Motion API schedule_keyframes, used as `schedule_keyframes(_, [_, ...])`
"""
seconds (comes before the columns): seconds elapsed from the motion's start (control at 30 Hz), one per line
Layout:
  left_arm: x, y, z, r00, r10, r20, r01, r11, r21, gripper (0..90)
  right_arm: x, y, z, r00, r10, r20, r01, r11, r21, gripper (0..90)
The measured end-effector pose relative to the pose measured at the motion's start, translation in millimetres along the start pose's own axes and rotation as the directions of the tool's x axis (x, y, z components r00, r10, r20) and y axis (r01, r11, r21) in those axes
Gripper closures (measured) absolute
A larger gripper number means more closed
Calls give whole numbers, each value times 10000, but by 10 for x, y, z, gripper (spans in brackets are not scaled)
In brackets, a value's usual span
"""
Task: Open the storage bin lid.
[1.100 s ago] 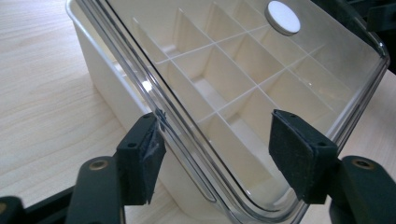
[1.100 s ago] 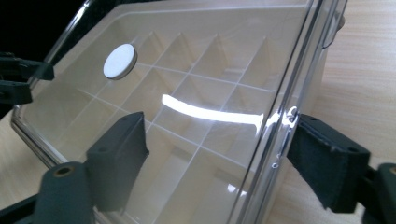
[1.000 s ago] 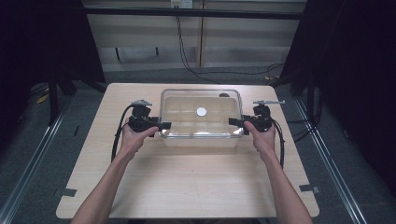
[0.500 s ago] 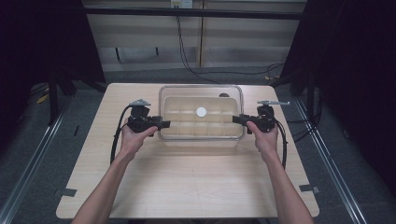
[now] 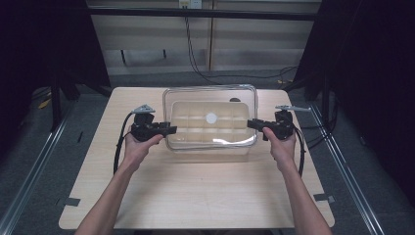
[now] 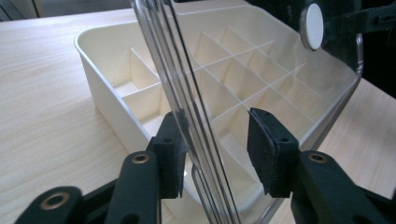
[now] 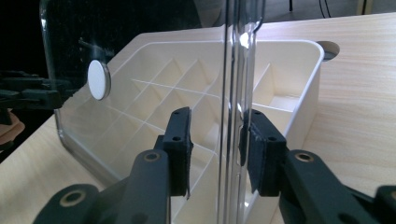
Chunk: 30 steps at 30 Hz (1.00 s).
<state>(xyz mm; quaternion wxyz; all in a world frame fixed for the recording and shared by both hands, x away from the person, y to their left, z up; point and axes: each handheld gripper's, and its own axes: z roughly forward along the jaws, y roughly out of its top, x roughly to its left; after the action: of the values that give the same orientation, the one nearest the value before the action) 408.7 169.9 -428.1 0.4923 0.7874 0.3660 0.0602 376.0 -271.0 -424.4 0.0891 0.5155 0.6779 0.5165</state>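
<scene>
I see the pale wooden worktop (image 5: 195,186) evenly lit from above, dark surroundings, white glare streaking the clear plastic lid (image 5: 235,141), nearest black fingers (image 6: 268,154) slightly soft.

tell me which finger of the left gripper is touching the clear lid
The finger at the left of the left gripper view: the lid has its rim against that pad, while the other finger stands off it with a plain gap.

No text, label, brand, number or sign can be read in any view. The white round sticker (image 6: 313,26) on the clear lid (image 5: 210,117) is blank, and nothing is printed on the compartment box (image 7: 280,93) or on the wooden counter (image 5: 195,191).
</scene>
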Motion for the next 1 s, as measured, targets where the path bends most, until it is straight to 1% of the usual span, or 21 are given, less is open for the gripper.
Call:
schedule_keyframes(0.03, [-11, -5, 2, 10000, -97, 13, 97, 9999, -93, 600, 4, -1, -11, 10000, -25, -40, 25, 10000, -26, 652])
schedule_keyframes(0.13, [-23, -9, -3, 10000, -46, -74, 46, 9999, -99, 604, 17, -7, -27, 9999, -128, 41, 128, 9999, -81, 652])
schedule_keyframes(0.2, [-26, -12, -23, 10000, -91, 26, 92, 9996, -249, 615, 21, -13, -34, 9999, -138, 38, 138, 9998, -112, 652])
schedule_keyframes(0.23, [-26, -12, -23, 10000, -91, 26, 92, 9996, -249, 620, 21, -13, -34, 9999, -138, 38, 138, 9998, -112, 652])
schedule_keyframes(0.3, [-30, 12, -48, 10000, 37, 60, -35, 9997, -252, 630, 26, -18, -48, 9999, -156, -14, 155, 9998, -152, 655])
schedule_keyframes(0.37, [-37, 15, -57, 10000, -33, 89, 36, 9994, -332, 637, 30, -22, -57, 9999, -167, -4, 167, 9997, -180, 656])
schedule_keyframes(0.57, [-49, -2, -89, 10000, 13, 87, -9, 9992, -390, 655, 46, -56, -84, 9997, -223, -97, 219, 9989, -421, 661])
schedule_keyframes(0.67, [-56, -11, -100, 10000, 41, 49, -39, 9991, -411, 659, 76, -69, -97, 9996, -296, 0, 296, 9985, -466, 660])
schedule_keyframes(0.7, [-46, -22, -113, 10000, -9, 92, 13, 9991, -435, 661, 94, -86, -107, 9995, -313, -36, 310, 9977, -609, 660])
schedule_keyframes(0.87, [-55, -51, -130, 10000, 6, 11, -5, 9991, -434, 660, 125, -106, -104, 9993, -375, -33, 373, 9982, -472, 662])
schedule_keyframes(1.0, [-87, -58, -135, 10000, 58, 55, -56, 9991, -410, 661, 124, -127, -128, 9994, -354, -57, 351, 9982, -477, 663])
